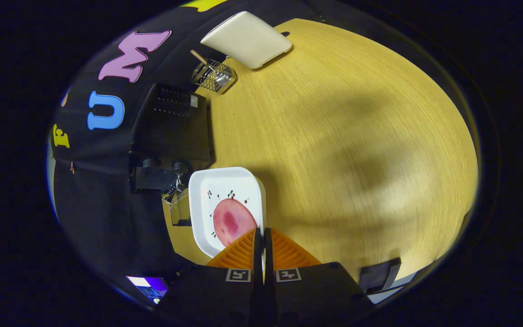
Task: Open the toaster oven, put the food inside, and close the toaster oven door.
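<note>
Gripper [263,236] fingers pinched on white square plate's [198,200] rim, pink round food [232,220] aboard | black toaster oven [170,131] at tabletop edge | next: carry plate inside

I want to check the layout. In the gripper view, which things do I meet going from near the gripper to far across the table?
gripper, shut → white plate with food → black toaster oven → wire rack → cream board.

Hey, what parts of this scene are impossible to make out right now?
- Toaster oven, gripper view: whether its door is open; too dark.
- Plate: near edge hidden behind the gripper, whose jaws stand nearly together; whether they pinch the rim is unclear.
- Food: partly covered, kind unclear.
- Wire basket: contents too small.
</note>
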